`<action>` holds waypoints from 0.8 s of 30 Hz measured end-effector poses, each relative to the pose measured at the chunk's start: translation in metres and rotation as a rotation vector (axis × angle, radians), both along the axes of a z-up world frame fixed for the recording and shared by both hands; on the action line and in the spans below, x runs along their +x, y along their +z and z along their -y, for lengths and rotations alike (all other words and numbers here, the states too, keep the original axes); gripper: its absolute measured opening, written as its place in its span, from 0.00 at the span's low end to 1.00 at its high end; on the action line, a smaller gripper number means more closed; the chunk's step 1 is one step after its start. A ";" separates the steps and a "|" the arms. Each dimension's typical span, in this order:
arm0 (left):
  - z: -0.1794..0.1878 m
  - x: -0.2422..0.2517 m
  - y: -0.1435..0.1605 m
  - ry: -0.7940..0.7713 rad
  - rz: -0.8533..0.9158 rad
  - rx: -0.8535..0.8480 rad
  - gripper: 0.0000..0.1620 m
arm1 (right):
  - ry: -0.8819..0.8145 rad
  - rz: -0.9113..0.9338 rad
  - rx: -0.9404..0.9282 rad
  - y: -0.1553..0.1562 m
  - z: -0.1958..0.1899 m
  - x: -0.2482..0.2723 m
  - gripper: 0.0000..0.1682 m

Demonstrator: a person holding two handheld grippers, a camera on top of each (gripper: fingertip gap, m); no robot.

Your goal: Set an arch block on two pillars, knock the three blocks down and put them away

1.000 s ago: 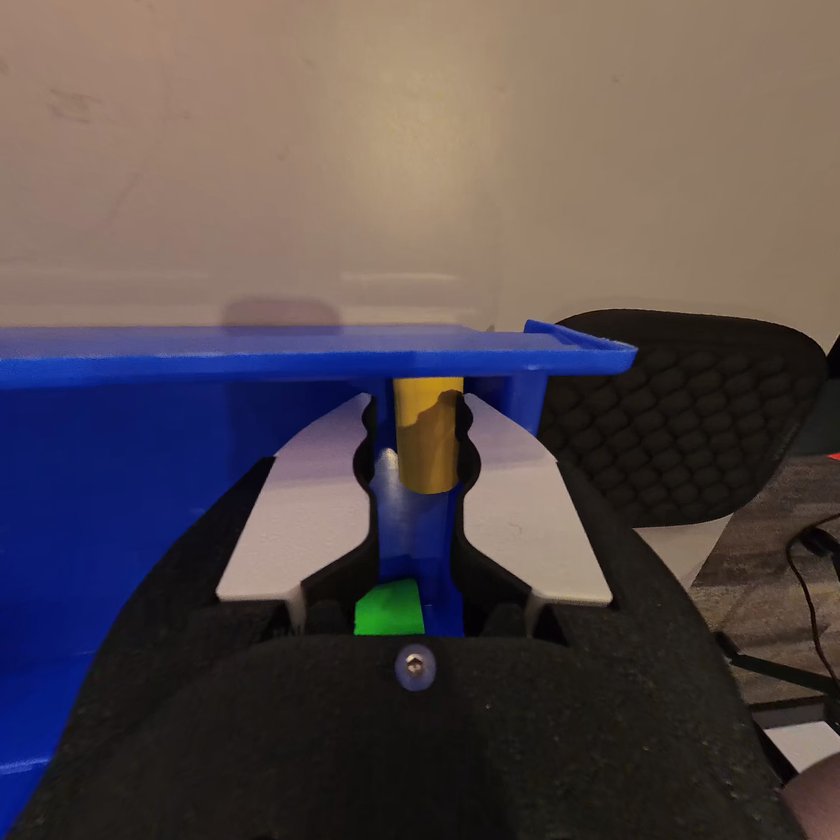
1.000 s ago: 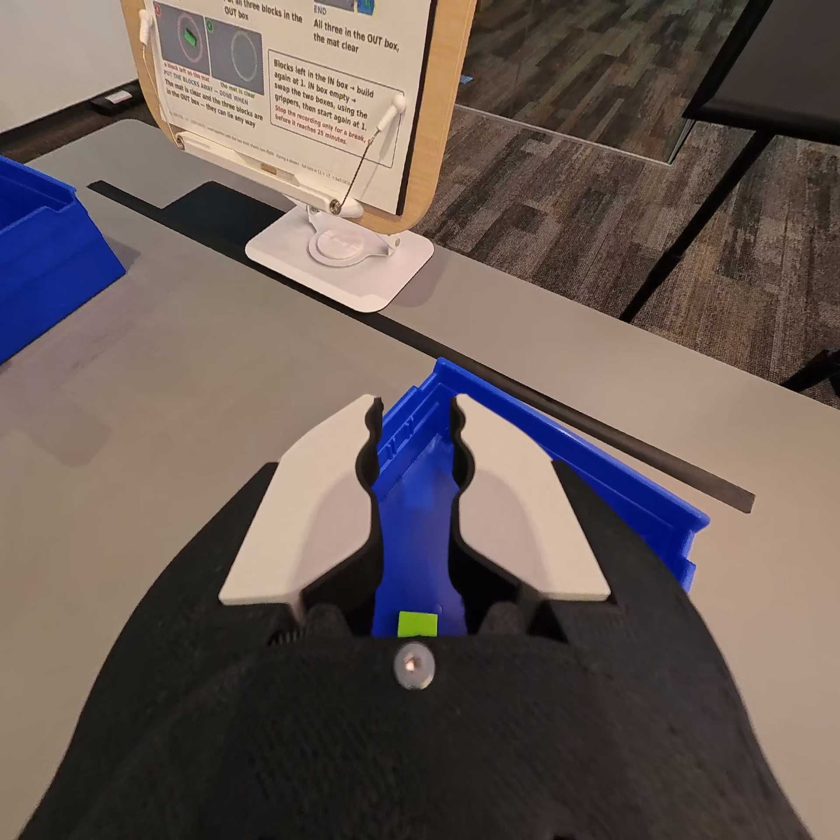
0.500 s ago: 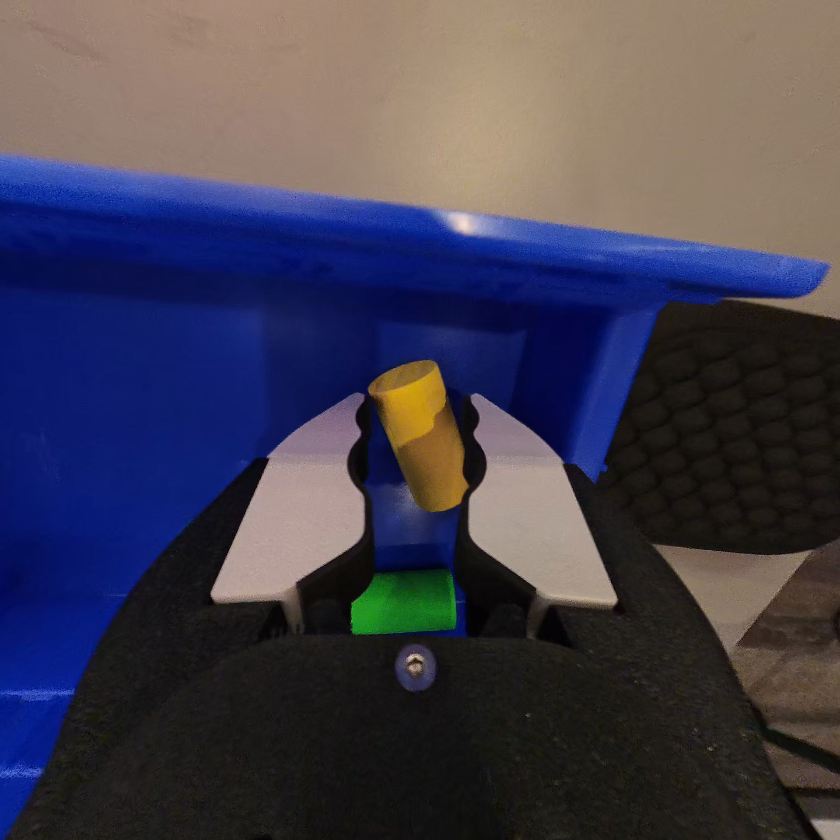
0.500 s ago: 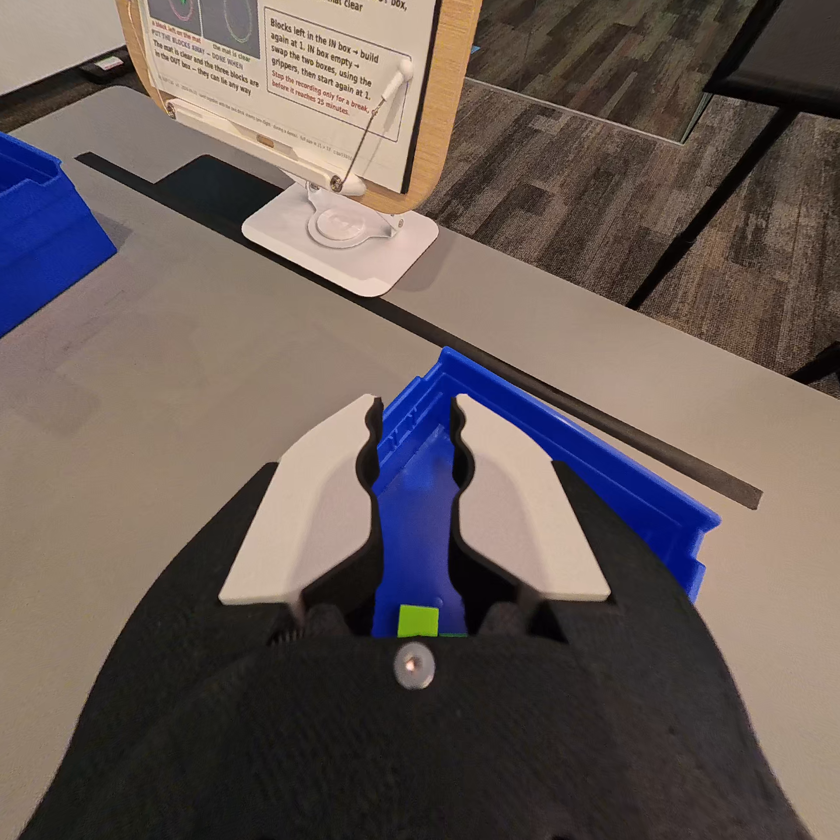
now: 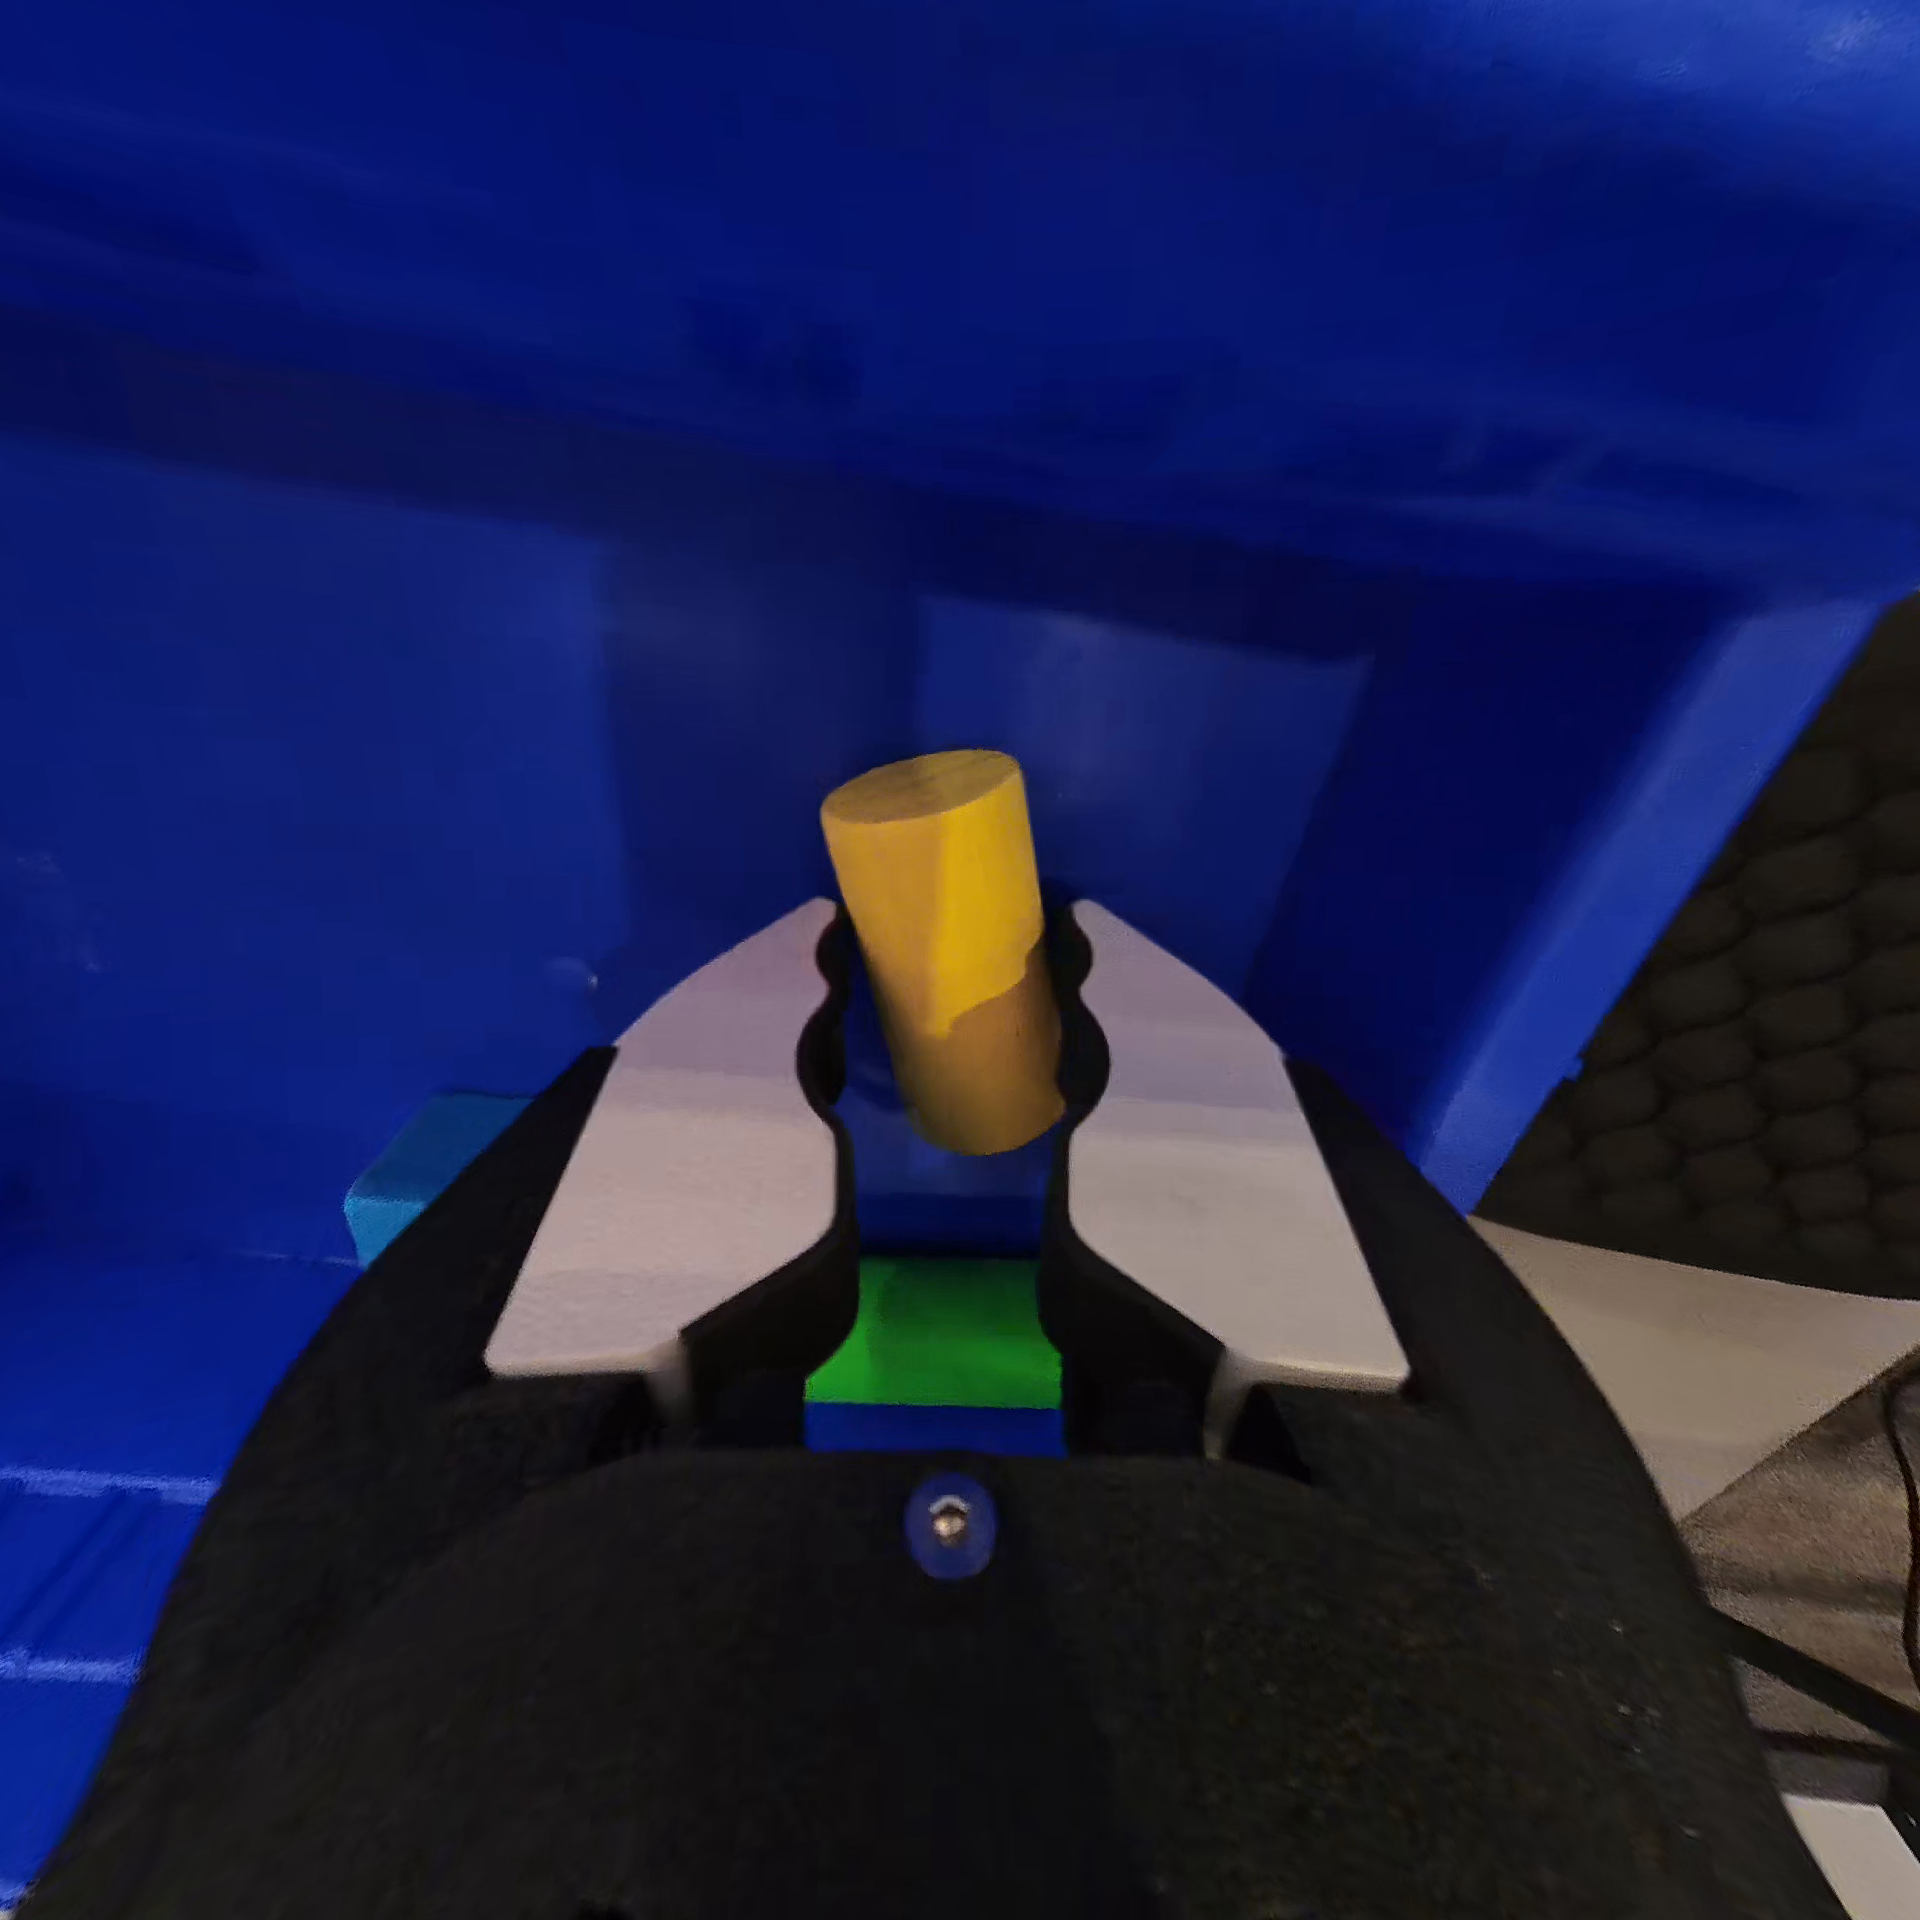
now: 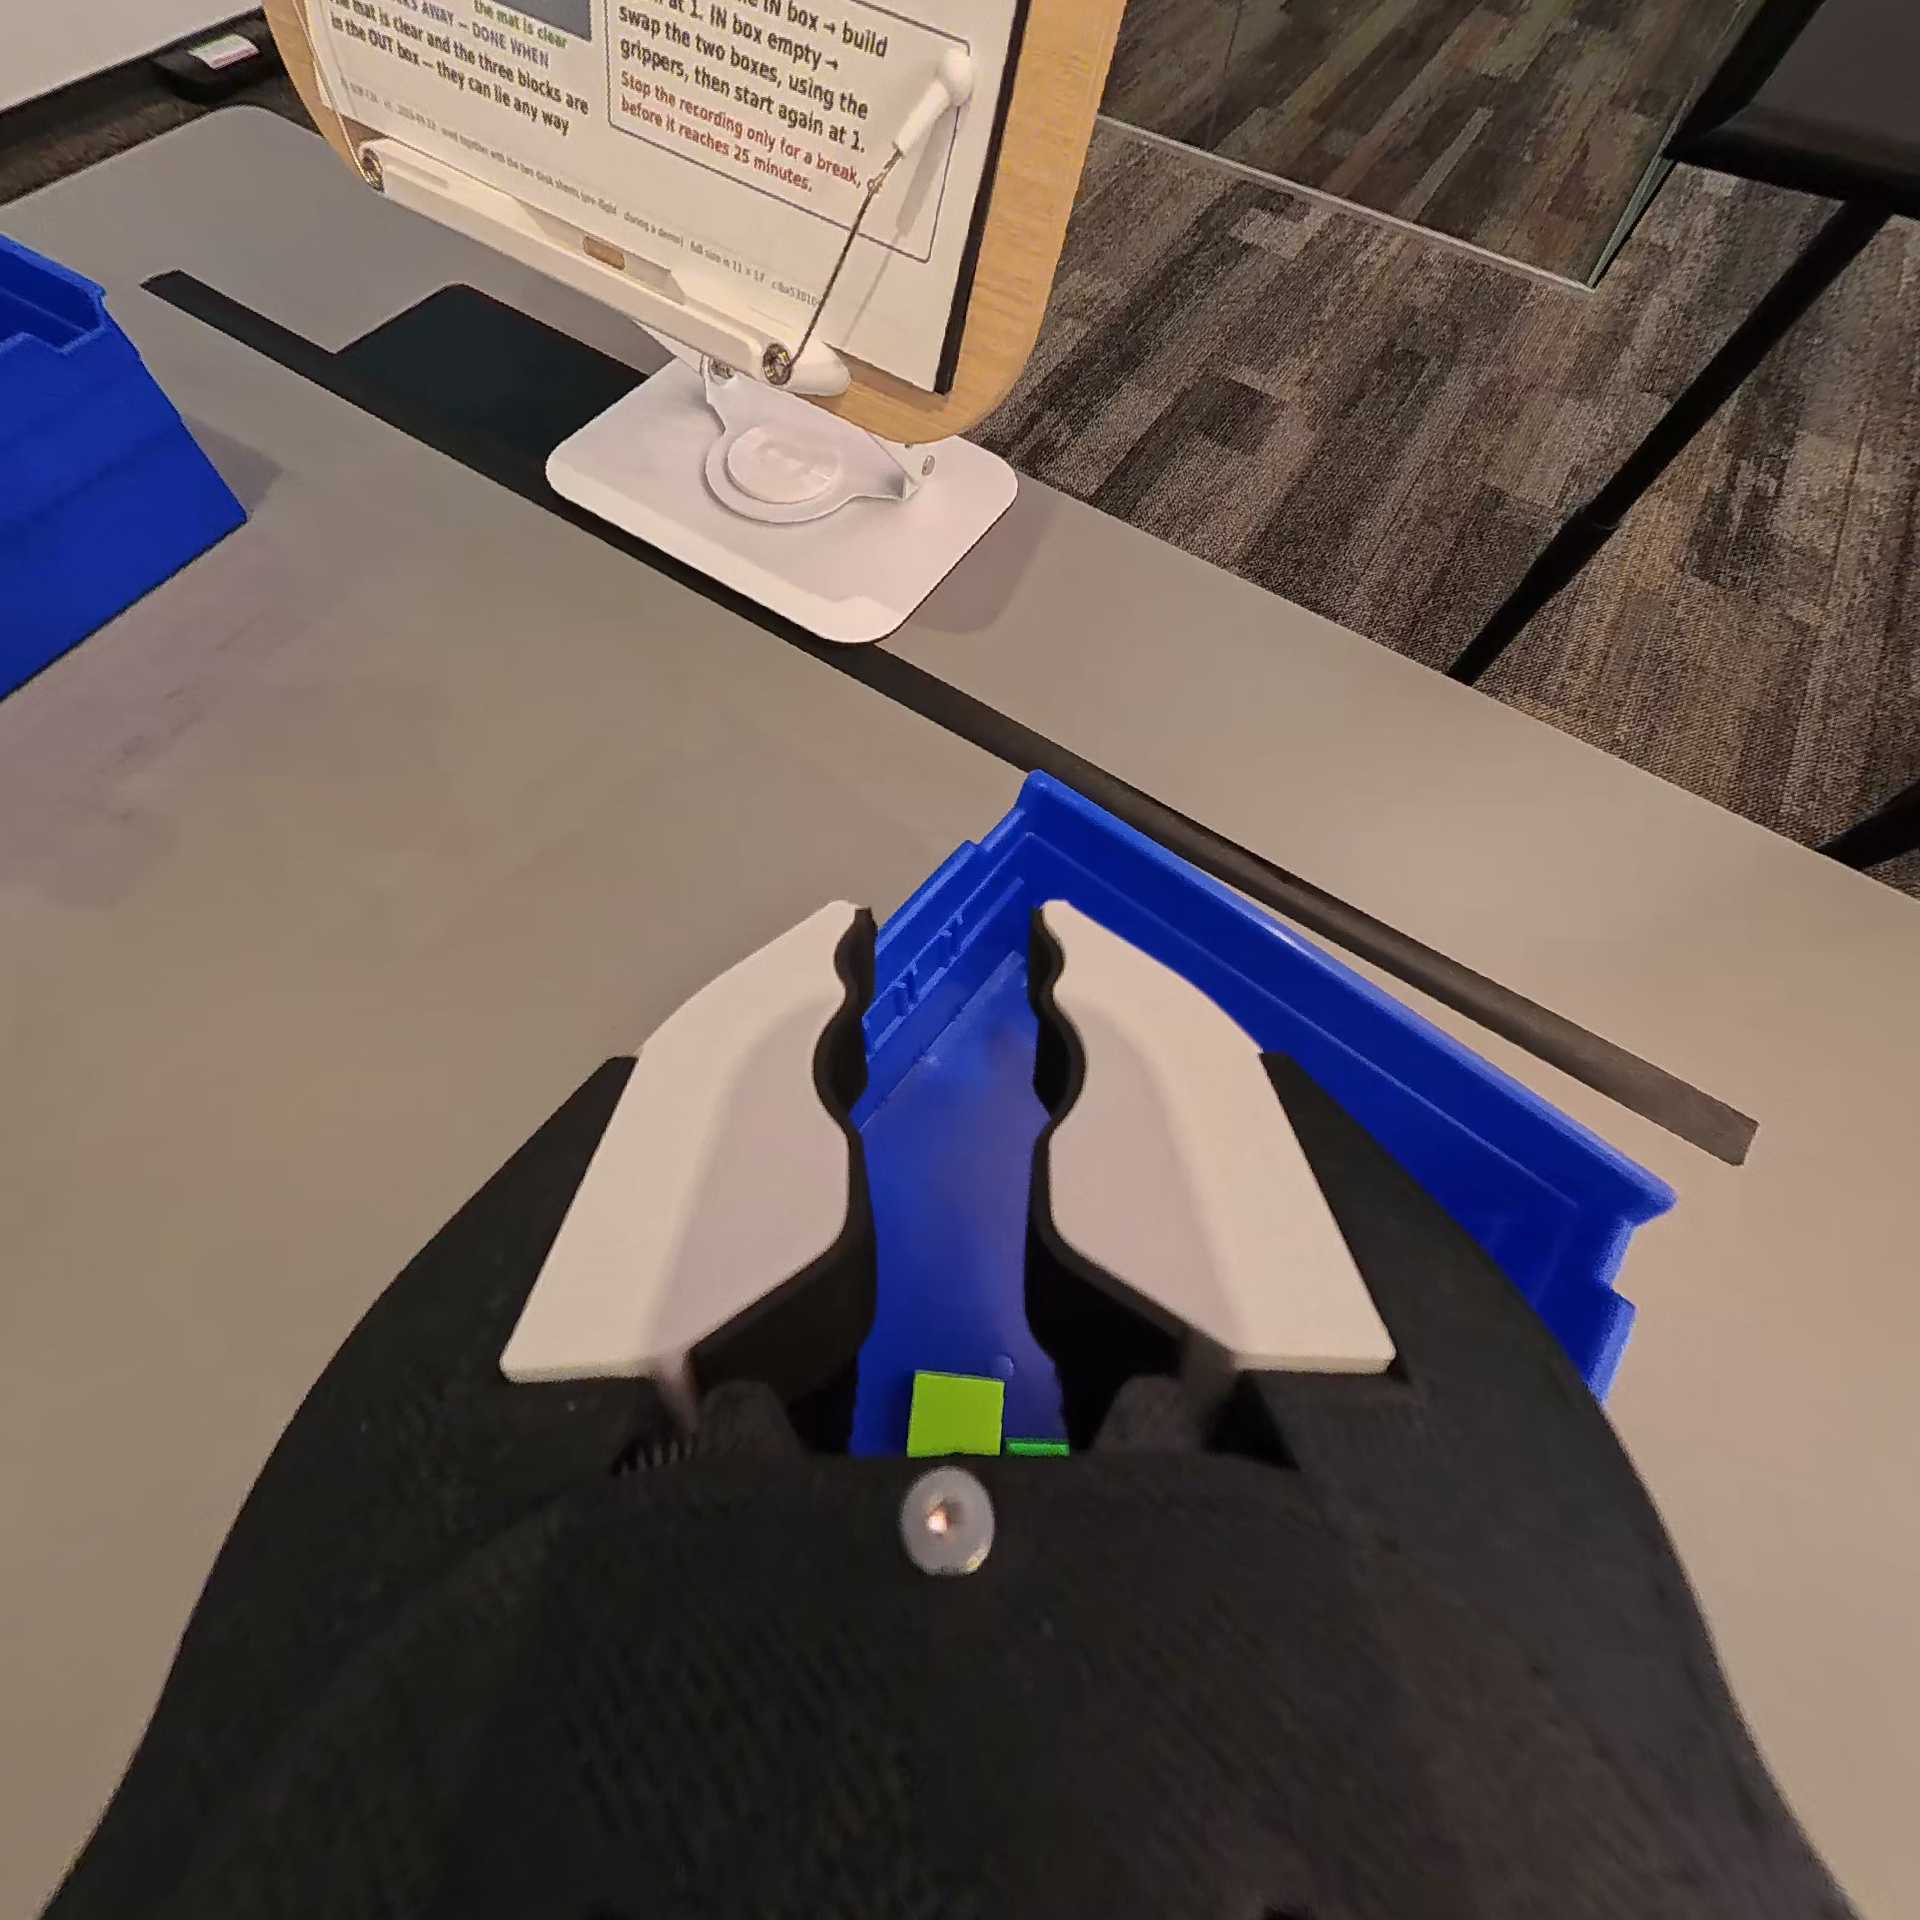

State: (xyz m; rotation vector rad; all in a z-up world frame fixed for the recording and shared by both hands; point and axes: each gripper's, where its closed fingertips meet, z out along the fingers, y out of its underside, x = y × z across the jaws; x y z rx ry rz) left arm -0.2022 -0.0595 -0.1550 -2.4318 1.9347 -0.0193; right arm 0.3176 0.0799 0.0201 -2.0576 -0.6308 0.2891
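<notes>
In the left wrist view my left gripper (image 5: 951, 935) is down inside a blue bin (image 5: 935, 416). A yellow cylinder block (image 5: 940, 956) leans tilted between its fingertips, and the jaws stand a little wider than the block. A green block (image 5: 935, 1340) lies on the bin floor under the gripper. A light blue block (image 5: 416, 1174) lies to its left. In the right wrist view my right gripper (image 6: 948, 935) is open and empty above a second blue bin (image 6: 1351, 1049). A light green block (image 6: 954, 1413) lies in that bin.
A sign on a white stand (image 6: 779, 499) is at the back of the grey table (image 6: 416, 831). The left bin's corner (image 6: 83, 478) shows at the far left. A black mesh chair back (image 5: 1714, 1018) is behind the left bin. My hands' fingertips stand some 55 cm from each other.
My left gripper has dropped into the bin and its jaws have widened. The yellow cylinder has tipped from upright to tilted. My right gripper has moved slightly towards the sign.
</notes>
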 end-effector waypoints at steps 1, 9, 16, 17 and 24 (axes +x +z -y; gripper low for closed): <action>-0.002 -0.003 0.000 0.014 -0.008 0.010 0.23 | 0.003 0.005 -0.003 -0.001 0.000 0.000 0.18; -0.021 0.007 0.036 0.115 0.154 0.123 0.22 | 0.019 -0.005 0.184 0.031 -0.001 -0.010 0.17; -0.019 0.104 0.156 0.084 0.710 0.249 0.22 | 0.402 -0.168 0.624 0.098 0.061 -0.104 0.20; -0.014 0.123 0.172 0.064 0.793 0.250 0.22 | 0.469 -0.191 0.591 0.095 0.070 -0.122 0.20; 0.026 0.235 0.243 -0.077 1.247 0.122 0.22 | 0.806 -0.133 0.627 0.076 0.136 -0.216 0.25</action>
